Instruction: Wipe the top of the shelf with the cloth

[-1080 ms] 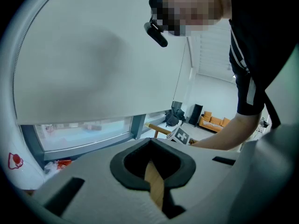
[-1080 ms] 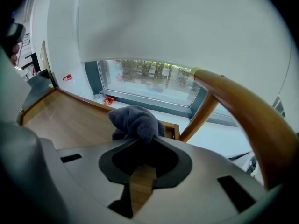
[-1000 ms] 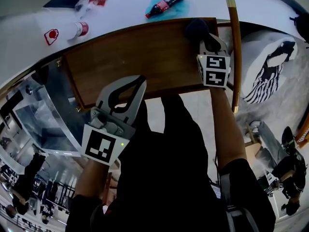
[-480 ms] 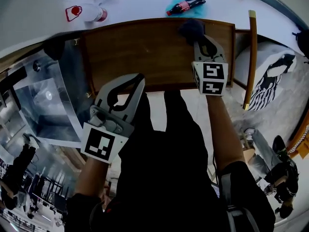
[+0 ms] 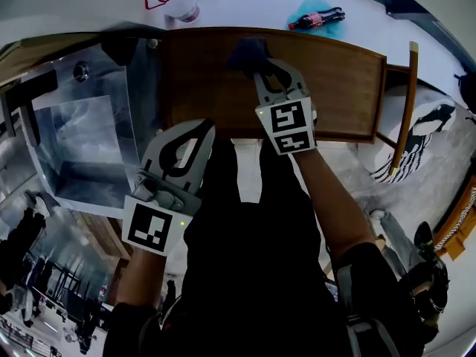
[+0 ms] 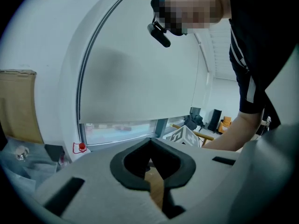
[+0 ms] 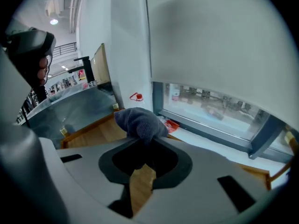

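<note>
Right tool (image 5: pixel 259 65) reaches across the wooden shelf (image 5: pixel 338 80), pinching the dark cloth (image 5: pixel 247 50) at its far edge. Left tool (image 5: pixel 202 127), pressed together and empty, hangs at the near edge. A cola bottle (image 5: pixel 316 19) lies beyond.

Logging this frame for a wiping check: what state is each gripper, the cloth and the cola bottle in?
Cloth: bunched, on the shelf top.
Right gripper: shut on the cloth.
Left gripper: shut, empty.
Cola bottle: lying on its side.
</note>
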Demonstrator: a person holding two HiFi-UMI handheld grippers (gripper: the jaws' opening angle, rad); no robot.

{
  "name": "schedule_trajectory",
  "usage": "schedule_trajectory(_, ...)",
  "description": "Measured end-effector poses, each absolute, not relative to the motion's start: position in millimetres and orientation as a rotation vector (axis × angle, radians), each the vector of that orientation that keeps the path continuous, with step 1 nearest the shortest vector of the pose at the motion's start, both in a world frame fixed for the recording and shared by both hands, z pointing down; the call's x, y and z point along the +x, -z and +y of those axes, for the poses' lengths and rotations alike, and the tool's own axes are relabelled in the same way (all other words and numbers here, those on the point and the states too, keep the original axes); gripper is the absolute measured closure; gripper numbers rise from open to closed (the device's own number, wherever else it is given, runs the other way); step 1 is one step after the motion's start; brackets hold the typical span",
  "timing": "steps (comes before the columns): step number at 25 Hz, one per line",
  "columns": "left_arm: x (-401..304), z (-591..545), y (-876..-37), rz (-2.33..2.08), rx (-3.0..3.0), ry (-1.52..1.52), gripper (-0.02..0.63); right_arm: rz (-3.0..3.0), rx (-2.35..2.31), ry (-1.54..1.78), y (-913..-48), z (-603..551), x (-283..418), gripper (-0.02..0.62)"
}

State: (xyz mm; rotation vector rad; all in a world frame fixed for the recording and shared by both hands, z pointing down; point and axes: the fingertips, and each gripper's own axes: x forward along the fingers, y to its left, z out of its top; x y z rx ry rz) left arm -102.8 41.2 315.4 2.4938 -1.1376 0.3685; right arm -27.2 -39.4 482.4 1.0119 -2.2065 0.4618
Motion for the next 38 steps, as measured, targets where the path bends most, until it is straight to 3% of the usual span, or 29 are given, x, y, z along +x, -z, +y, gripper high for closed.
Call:
schedule_trajectory(8,-157.1,56.7,-311.6,-1.211,2.449,-0.361,0.588,-2.264,0.802,-0.417,-500.0,-15.1,-129.3,0.537)
schedule_trajectory(17,-199.2,72.0,-307.8,-1.252,2.425,-0.361,0.588,-2.237,0.692,-0.433,-531.4,11.0,-190.5,0.537)
schedule_trajectory(38,-171.1,82.0,-301.6,-1.203,2.476,-0.374,0.588,-2.132,0.736,-0.437,-550.2,25.8,-140.3,0.537)
